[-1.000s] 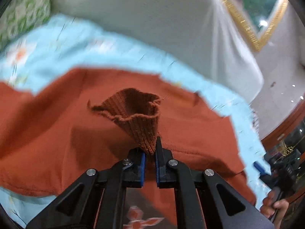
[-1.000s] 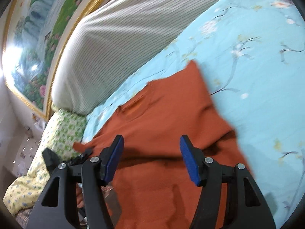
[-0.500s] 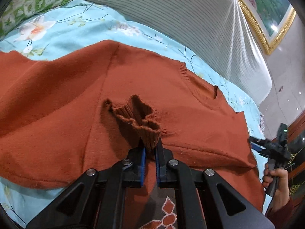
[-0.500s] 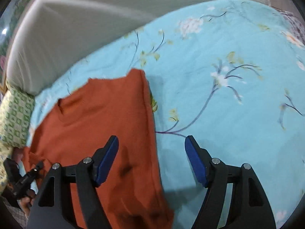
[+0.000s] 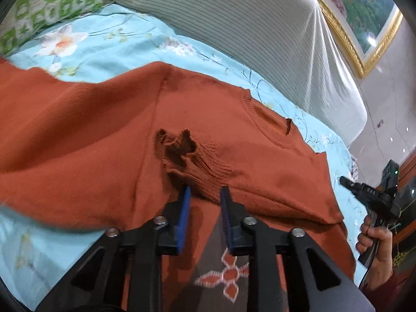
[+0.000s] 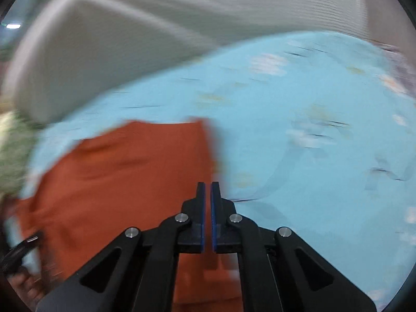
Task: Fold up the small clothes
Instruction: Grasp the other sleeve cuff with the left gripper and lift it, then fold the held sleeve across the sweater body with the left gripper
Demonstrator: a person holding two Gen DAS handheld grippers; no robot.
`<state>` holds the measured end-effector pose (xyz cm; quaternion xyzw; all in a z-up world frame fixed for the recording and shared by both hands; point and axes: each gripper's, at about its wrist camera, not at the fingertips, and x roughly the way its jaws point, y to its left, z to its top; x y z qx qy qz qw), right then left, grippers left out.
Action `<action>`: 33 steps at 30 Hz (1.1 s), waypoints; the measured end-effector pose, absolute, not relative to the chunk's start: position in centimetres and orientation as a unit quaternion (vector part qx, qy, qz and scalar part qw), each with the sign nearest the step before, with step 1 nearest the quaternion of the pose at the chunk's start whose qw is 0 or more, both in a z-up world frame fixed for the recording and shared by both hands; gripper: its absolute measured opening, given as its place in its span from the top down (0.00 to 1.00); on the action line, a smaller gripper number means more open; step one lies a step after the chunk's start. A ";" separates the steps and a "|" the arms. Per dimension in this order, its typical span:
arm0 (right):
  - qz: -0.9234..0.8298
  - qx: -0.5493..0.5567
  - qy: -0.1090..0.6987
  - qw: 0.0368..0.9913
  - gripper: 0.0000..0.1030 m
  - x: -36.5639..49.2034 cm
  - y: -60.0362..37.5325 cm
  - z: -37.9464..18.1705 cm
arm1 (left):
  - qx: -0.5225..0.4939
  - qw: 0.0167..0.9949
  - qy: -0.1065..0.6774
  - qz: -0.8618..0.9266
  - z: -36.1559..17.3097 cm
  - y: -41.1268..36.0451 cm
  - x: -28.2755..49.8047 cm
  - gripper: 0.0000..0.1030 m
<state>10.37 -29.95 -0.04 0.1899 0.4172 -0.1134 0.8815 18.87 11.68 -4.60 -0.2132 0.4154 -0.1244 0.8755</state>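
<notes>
The rust sweater (image 5: 234, 156) lies spread on the blue floral bedsheet (image 5: 109, 49), filling the middle of my left view, its ribbed cuff (image 5: 187, 161) bunched at centre. My left claw (image 5: 204, 195) is spread, the cuff just off its tips. I'd back straight out so it stays flat. My right claw (image 6: 208, 189) is pressed together on nothing, lower centre of its blurred view.

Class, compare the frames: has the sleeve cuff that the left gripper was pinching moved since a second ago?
Yes. The cuff has dropped from raised above the sweater to lying on its chest, left of the collar. The left gripper has opened.
</notes>
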 end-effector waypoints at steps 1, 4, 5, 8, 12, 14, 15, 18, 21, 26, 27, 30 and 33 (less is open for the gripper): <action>-0.077 0.195 0.431 0.877 0.96 11.2 -28.4 -0.5 | -0.220 0.874 0.416 -0.121 -4.5 12.2 18.4 0.69; 0.008 0.226 0.454 0.862 0.96 13.5 -24.4 -2.4 | -0.236 0.875 0.408 -0.112 -3.7 13.8 16.8 0.61; 0.019 0.224 0.463 0.858 0.95 14.0 -23.3 -3.0 | -0.244 0.875 0.404 -0.107 -3.4 14.6 16.1 0.58; 0.061 0.230 0.482 0.843 0.95 15.8 -19.6 -5.0 | -0.263 0.873 0.400 -0.093 -2.9 16.6 14.6 0.52; 0.106 0.231 0.507 0.824 0.95 16.7 -14.0 -7.2 | -0.287 0.868 0.399 -0.068 -3.1 19.5 13.1 0.46; 0.137 0.220 0.522 0.813 0.95 16.4 -11.0 -8.0 | -0.303 0.864 0.398 -0.053 -3.3 21.1 12.5 0.45; 0.146 0.214 0.526 0.810 0.95 16.4 -9.8 -8.0 | -0.313 0.862 0.396 -0.043 -3.6 22.1 12.3 0.42; 0.179 0.196 0.534 0.803 0.95 15.7 -7.1 -8.1 | -0.329 0.858 0.394 -0.008 -4.1 24.7 12.1 0.39; 0.185 0.196 0.533 0.802 0.95 14.6 -6.4 -7.6 | -0.358 0.850 0.386 0.022 -4.8 28.0 12.4 0.34; 0.183 0.221 0.506 0.814 0.94 12.4 -7.6 -5.4 | -0.418 0.835 0.352 0.065 -5.6 33.9 13.4 0.34; 0.180 0.227 0.499 0.817 0.94 11.9 -8.0 -4.9 | -0.428 0.835 0.338 0.076 -5.6 35.3 13.9 0.34; 0.174 0.238 0.489 0.821 0.89 11.1 -8.2 -3.7 | -0.442 0.834 0.315 0.103 -5.4 38.5 15.5 0.34; 0.164 0.248 0.472 0.830 0.56 9.5 -8.9 -2.6 | -0.445 0.837 0.293 0.120 -5.1 41.3 17.5 0.34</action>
